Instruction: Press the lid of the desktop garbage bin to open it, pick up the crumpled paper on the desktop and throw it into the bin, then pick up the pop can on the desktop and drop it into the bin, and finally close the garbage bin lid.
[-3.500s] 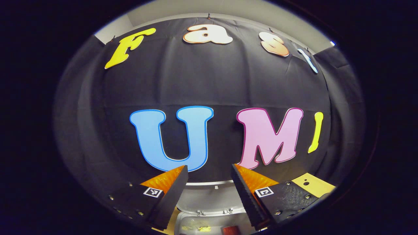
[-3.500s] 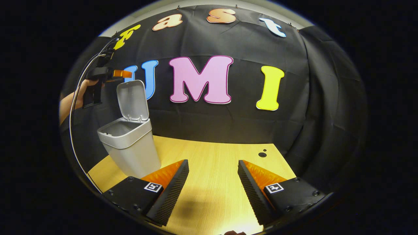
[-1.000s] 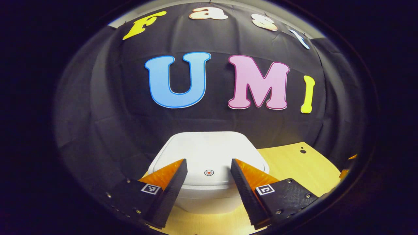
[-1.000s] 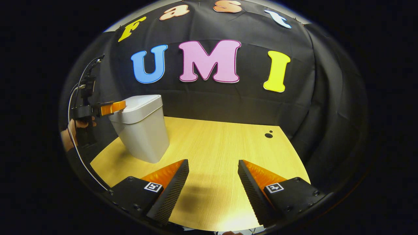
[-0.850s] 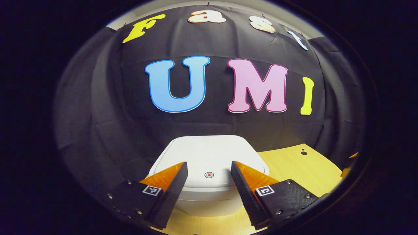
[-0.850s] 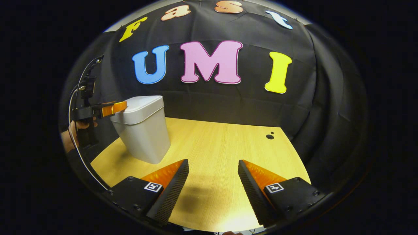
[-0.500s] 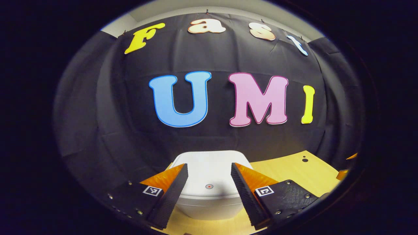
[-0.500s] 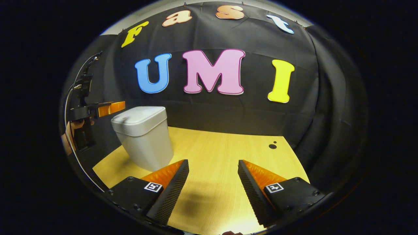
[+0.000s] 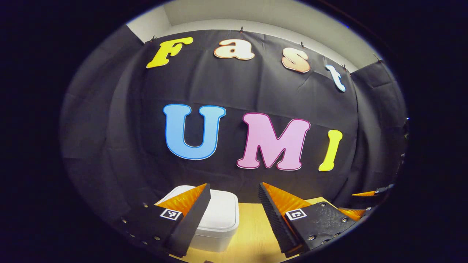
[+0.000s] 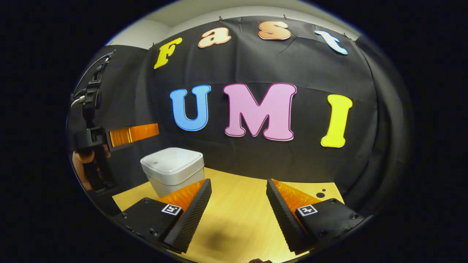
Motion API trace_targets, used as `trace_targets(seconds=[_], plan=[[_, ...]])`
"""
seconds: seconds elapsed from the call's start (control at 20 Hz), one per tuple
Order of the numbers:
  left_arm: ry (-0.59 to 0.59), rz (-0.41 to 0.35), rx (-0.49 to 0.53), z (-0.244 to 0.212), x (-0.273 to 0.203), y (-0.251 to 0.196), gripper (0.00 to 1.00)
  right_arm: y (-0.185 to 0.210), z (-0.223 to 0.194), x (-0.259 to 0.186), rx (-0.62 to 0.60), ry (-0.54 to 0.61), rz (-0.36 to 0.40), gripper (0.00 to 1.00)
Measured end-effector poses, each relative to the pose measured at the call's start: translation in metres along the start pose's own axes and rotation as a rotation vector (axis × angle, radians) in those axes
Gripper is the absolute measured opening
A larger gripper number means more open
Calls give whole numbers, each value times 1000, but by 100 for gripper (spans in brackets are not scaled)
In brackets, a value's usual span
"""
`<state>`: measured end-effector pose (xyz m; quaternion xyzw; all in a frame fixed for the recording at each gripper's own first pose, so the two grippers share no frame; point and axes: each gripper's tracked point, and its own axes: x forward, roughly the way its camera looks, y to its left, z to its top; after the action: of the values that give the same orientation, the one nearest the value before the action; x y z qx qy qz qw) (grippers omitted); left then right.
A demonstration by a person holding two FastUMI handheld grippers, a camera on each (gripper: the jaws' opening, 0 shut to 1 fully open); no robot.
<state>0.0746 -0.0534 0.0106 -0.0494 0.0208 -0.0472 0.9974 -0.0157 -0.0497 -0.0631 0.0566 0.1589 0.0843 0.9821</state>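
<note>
A small white plastic desktop garbage bin (image 10: 172,168) stands at the back-left of the pale wooden desktop (image 10: 241,215), its rounded lid (image 9: 221,210) lying flat and shut on top. Neither the crumpled paper nor the pop can is anywhere on the bare wood that shows, which suggests both are already inside and that the closing of the lid, the final step, is done; what the bin holds cannot be checked from here. The left gripper (image 9: 234,191) hangs above and just to the near side of the bin, apart from it, jaws spread wide with nothing between them; in the right gripper view the same tool (image 10: 133,133) is gripped by a person's hand (image 10: 82,160) level with a spot above the lid. The right gripper (image 10: 238,186) hovers over the open middle of the desktop, well apart from the bin, its jaws likewise wide and empty. By the look of things, little or nothing of the job remains beyond drawing both tools away.
</note>
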Motion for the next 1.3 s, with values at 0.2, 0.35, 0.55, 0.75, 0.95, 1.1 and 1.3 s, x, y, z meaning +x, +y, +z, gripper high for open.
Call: trace_targets(seconds=[0.2,0.35,0.55,0.75,0.95,1.1,1.3], plan=[[-10,18,-16,3,-18,-14,88,-10,33,-9,-7,-95,-14,98],[-17,17,-18,0,-36,-23,88,-13,52,-24,-8,-176,-62,98],[-43,-8,23,-1,-57,-27,88,-10,71,-47,20,-288,-144,97],[-51,-56,35,1,-74,-27,88,5,67,-56,-18,-292,-202,98],[-107,-115,101,5,-82,-28,88,28,56,-64,-60,-277,-224,98],[-81,-150,76,-5,-85,-29,89,44,45,-64,-88,-246,-227,98],[-65,-179,80,-17,-83,-21,88,47,43,-65,-104,-250,-247,98]])
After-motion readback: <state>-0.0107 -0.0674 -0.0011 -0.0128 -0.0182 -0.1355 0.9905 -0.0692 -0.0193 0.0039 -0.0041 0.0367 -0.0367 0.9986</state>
